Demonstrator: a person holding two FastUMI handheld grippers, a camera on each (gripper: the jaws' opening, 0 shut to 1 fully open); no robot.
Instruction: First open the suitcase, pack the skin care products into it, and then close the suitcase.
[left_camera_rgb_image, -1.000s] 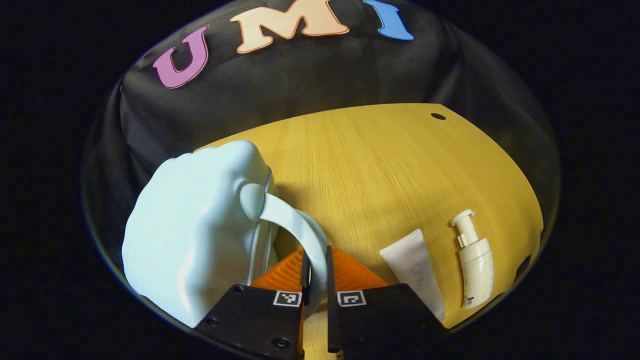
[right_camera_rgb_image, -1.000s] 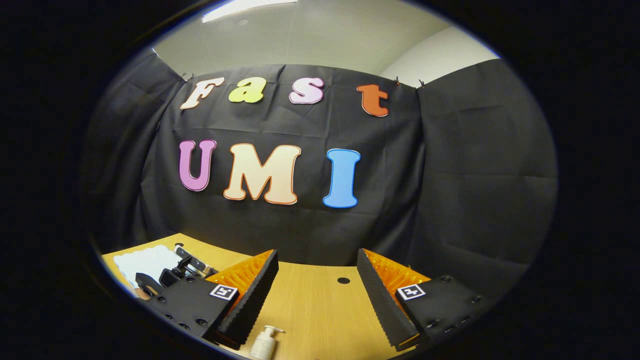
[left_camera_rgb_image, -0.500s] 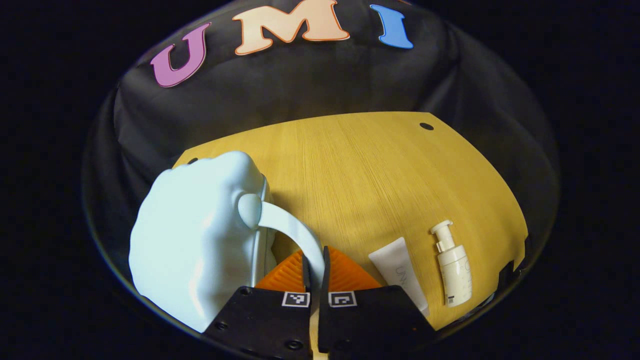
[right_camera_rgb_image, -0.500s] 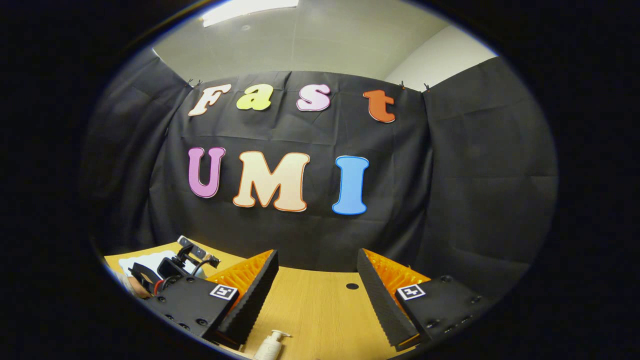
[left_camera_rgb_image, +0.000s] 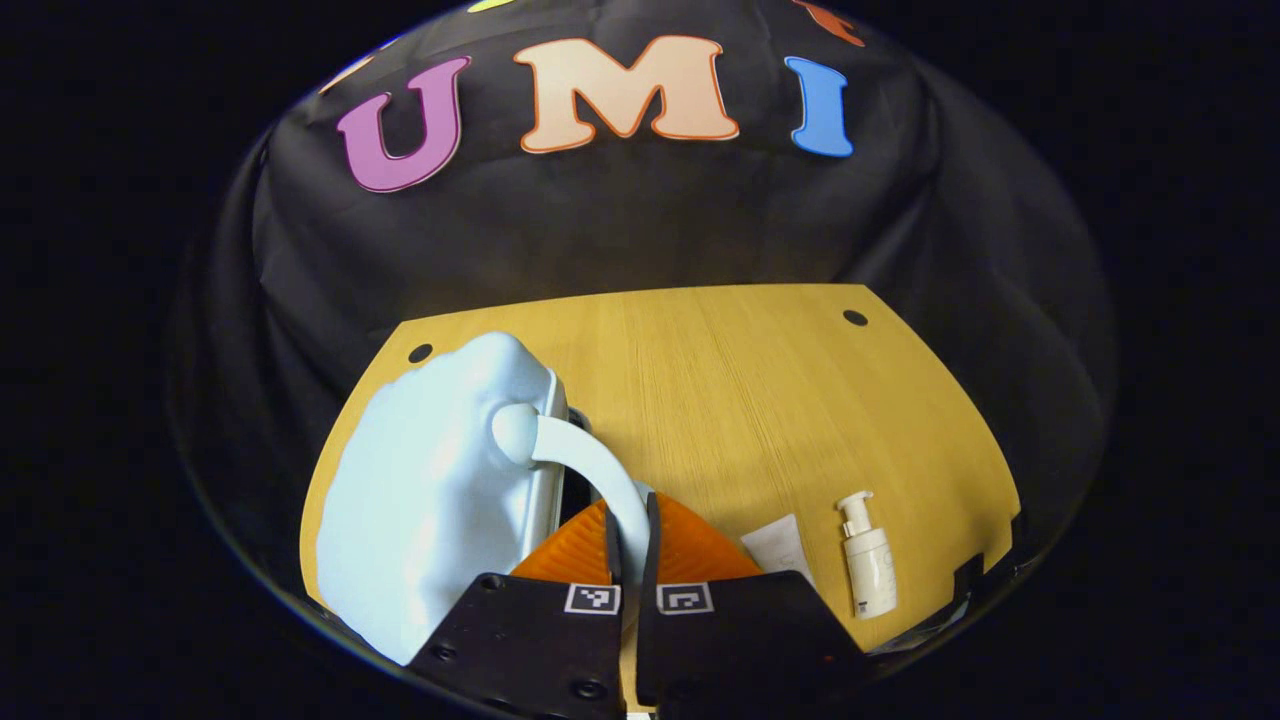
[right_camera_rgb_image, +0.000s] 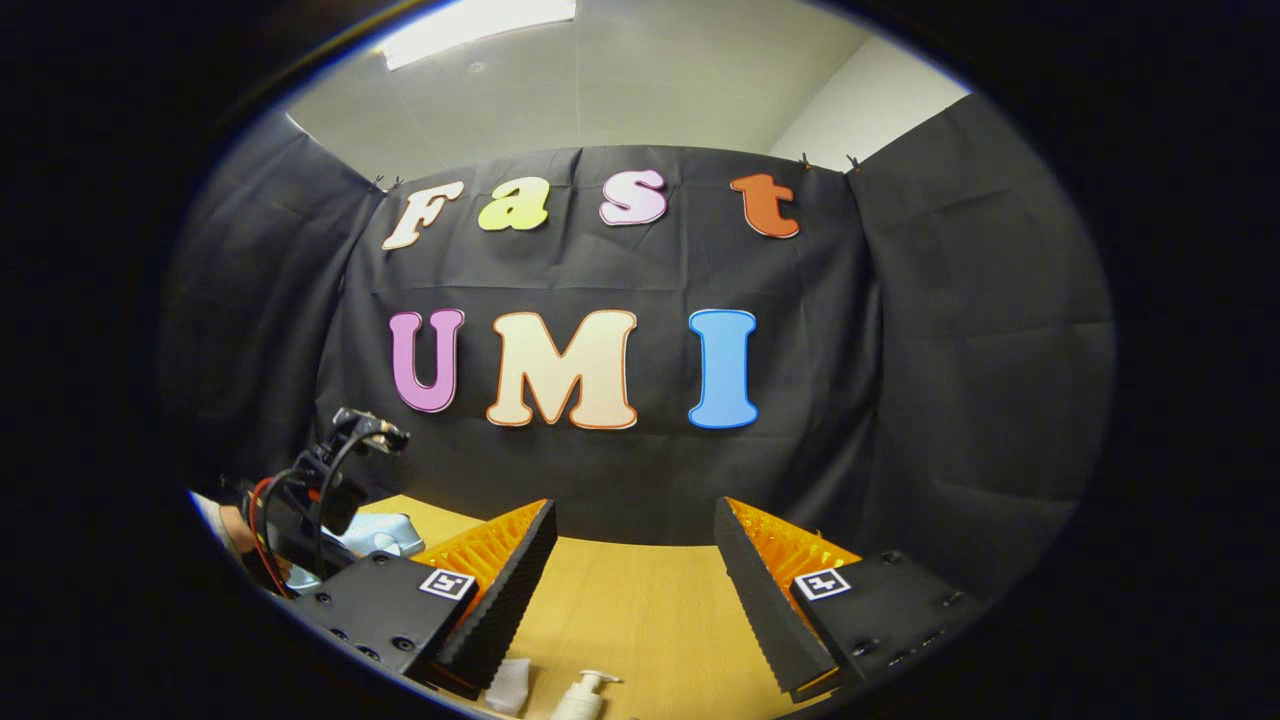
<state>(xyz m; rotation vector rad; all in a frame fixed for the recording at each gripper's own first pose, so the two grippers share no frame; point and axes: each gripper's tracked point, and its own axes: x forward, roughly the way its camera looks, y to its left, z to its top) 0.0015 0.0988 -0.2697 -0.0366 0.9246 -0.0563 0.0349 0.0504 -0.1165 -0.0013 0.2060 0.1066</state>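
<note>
At lower left of the left gripper view, my left gripper (left_camera_rgb_image: 630, 530) pinches the handle (left_camera_rgb_image: 590, 465) of the pale blue suitcase (left_camera_rgb_image: 430, 500); I should lift slowly so the lid swings open. I count one tube (left_camera_rgb_image: 780, 548) and one pump bottle (left_camera_rgb_image: 868, 560) at lower right. My right gripper (right_camera_rgb_image: 635, 590) hangs wide open.

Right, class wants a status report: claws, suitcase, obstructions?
Left claw shut on suitcase handle. Right claw open. Suitcase cracked open. Tube, pump bottle unpacked.

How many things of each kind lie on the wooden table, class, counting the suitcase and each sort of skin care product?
Suitcase: 1
Pump bottle: 1
Tube: 1
Total: 3
</note>
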